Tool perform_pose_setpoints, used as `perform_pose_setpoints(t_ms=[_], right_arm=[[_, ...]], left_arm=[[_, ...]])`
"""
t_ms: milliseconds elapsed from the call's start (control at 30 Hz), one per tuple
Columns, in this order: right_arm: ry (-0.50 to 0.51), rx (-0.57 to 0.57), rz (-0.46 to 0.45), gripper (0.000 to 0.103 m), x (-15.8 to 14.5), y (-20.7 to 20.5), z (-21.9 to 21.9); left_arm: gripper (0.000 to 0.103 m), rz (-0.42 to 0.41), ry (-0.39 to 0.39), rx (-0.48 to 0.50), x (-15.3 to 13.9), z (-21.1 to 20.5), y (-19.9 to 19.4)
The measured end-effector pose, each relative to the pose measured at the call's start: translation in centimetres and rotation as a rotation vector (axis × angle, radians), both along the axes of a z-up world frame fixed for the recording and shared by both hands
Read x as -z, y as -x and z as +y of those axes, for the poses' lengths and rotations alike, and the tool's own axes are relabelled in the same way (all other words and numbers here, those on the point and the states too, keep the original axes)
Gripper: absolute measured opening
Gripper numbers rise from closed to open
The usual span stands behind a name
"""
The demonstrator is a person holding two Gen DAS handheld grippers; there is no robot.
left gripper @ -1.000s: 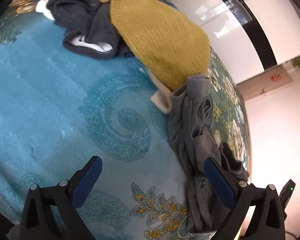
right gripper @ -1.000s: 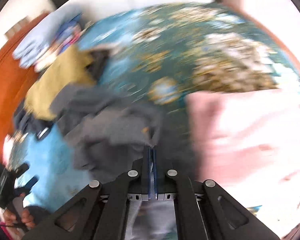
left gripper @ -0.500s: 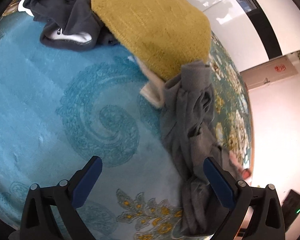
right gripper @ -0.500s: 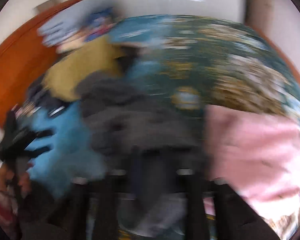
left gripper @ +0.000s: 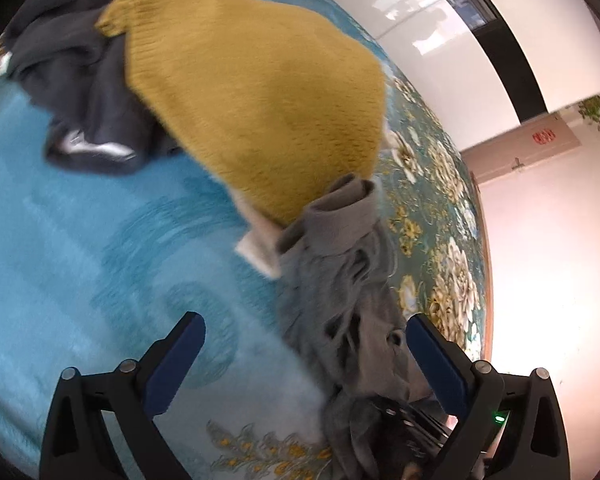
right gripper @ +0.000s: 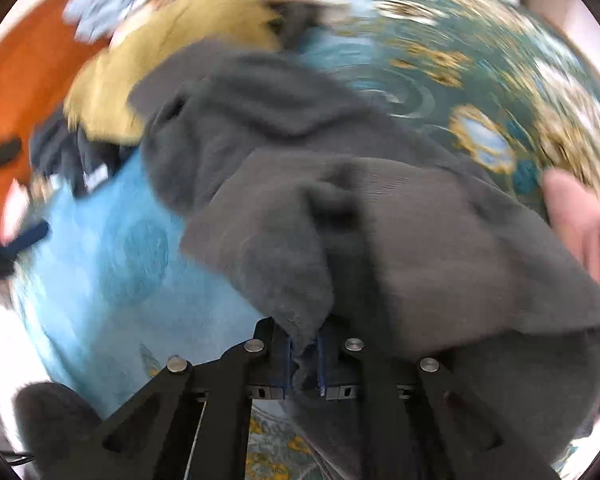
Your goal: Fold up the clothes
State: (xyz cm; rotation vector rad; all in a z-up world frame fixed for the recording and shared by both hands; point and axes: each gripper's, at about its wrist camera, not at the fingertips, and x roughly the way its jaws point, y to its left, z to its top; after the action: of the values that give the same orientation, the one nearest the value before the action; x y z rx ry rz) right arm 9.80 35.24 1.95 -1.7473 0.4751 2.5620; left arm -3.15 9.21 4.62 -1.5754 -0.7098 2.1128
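The right gripper (right gripper: 303,354) has its fingers closed on an edge of the grey garment (right gripper: 380,220), which spreads from the tips toward 12 o'clock over the blue rug (right gripper: 112,264). In the left view the garment (left gripper: 352,296) lies bunched, its long axis from 12 to 6 o'clock, against the right finger (left gripper: 432,354). The left gripper (left gripper: 304,354) is wide open and holds nothing. I judge the left gripper must move toward 3 o'clock to take a second edge.
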Motion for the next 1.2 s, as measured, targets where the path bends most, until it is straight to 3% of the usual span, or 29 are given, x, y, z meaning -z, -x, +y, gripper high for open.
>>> perform_pose_setpoints(t_ms=[100,267,333,400,500,567,700,833,1000,1200], right_arm=[[0.018,0.111,0.038,0.008,-2.1,-2.1,4.2],[-0.036,0.278,0.094,0.008,-6.3,-6.7,11.5],[-0.031,0.324,0.097,0.008,-7.2,-8.1,13.7],[-0.025,0.342,0.09,0.008,-7.7,-9.0,15.0],[-0.026,0.341,0.076,0.008,-7.9,-10.4,15.0],[-0.02,0.338,0.07,0.008,-7.8,-10.5,14.9],[-0.007,0.319,0.101,0.008,-9.0,-10.2,14.9],[-0.009,0.288,0.173,0.008,-11.7,-9.0,14.0],[0.006,0.277,0.286,0.008,-15.9,-6.9,13.6],[-0.001,0.302,0.498,0.008,-23.2,-6.4,14.3]], left_arm=[[0.09,0.003,0.002,0.034,-0.2,1.7,1.4],[0.082,-0.066,0.021,0.069,1.9,4.8,3.1],[0.07,-0.111,0.035,0.068,3.3,5.7,3.6],[0.041,-0.166,0.021,0.05,4.5,6.2,3.8],[0.017,-0.202,0.012,0.028,5.1,6.4,3.6],[0.011,-0.199,0.025,0.033,4.8,6.5,3.4],[0.009,-0.163,0.038,0.037,2.9,5.5,3.3],[0.008,-0.102,-0.038,-0.048,-0.2,2.2,4.6],[0.007,0.057,-0.09,-0.154,-6.7,-3.9,6.5],[0.006,0.28,-0.133,-0.289,-14.9,-13.2,6.9]])
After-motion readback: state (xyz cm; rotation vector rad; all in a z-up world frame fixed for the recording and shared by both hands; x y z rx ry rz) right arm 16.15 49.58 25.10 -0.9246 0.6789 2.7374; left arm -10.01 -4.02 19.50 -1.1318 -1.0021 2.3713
